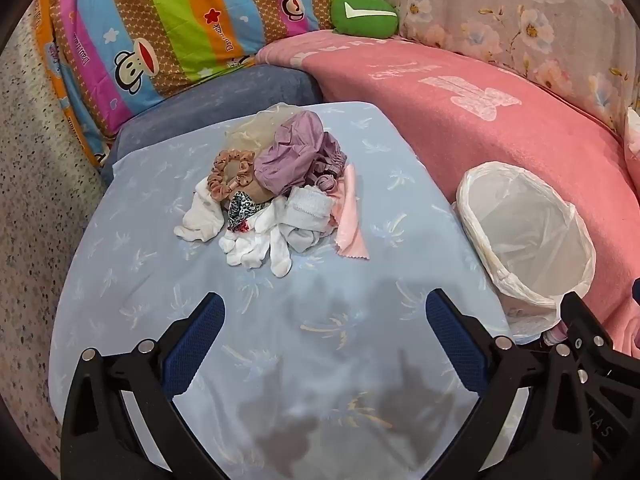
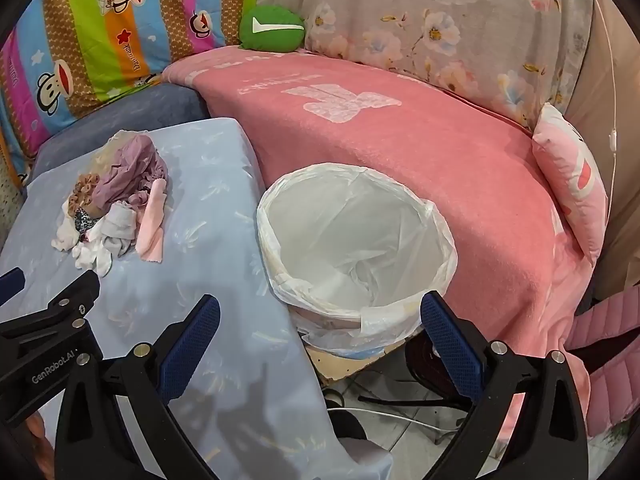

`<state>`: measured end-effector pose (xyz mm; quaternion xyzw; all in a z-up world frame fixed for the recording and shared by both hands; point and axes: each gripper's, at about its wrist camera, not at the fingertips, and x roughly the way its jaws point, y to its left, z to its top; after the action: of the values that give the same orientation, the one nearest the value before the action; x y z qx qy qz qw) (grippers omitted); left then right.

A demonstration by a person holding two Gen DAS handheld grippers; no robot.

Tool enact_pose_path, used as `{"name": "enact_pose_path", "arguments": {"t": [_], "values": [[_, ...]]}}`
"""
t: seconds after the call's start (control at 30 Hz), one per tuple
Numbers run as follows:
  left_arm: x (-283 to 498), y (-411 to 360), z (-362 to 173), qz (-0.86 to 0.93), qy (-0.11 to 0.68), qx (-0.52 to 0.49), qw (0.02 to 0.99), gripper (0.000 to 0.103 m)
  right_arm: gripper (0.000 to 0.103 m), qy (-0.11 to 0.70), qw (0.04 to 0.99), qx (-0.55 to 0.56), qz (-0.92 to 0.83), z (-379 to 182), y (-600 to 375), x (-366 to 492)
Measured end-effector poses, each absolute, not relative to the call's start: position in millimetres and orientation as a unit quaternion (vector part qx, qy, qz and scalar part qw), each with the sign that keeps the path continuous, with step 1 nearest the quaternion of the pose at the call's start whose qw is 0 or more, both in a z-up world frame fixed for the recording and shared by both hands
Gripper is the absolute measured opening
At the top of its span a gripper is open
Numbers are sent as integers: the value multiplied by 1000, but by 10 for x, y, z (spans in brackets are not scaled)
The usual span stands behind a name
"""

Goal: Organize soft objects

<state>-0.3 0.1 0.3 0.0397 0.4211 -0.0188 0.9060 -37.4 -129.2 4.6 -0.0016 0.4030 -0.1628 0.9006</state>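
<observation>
Left wrist view has the big pink blanket (image 1: pixel 500 136) behind and the blue-sheeted worktop (image 1: pixel 160 280) filling most of the frame, with the lined bin (image 1: pixel 528 240) just off its right edge and the pile of soft stuff (image 1: pixel 276 192) sitting mid-sheet, untouched. Both my left gripper (image 1: pixel 324 320) and right gripper (image 2: pixel 320 320) hang with jaws wide and empty, so I reckon nothing's started. Next I'd guess it calls for pinching one loose piece, maybe the pink cloth (image 1: pixel 350 216) at the pile's edge.

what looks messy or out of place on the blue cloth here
Only the jumbled pile: white socks, a peach scrunchie, a purple garment and a pink cloth heaped together. The lined bin beside it stands upright and empty.
</observation>
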Motion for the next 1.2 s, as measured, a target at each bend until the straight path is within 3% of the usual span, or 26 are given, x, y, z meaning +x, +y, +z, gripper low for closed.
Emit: {"name": "enact_pose_path", "arguments": {"t": [1.2], "values": [[-5,-26,46,-24,412,42,910,96,97,396,902,6,-169,108,-1348,-360]]}}
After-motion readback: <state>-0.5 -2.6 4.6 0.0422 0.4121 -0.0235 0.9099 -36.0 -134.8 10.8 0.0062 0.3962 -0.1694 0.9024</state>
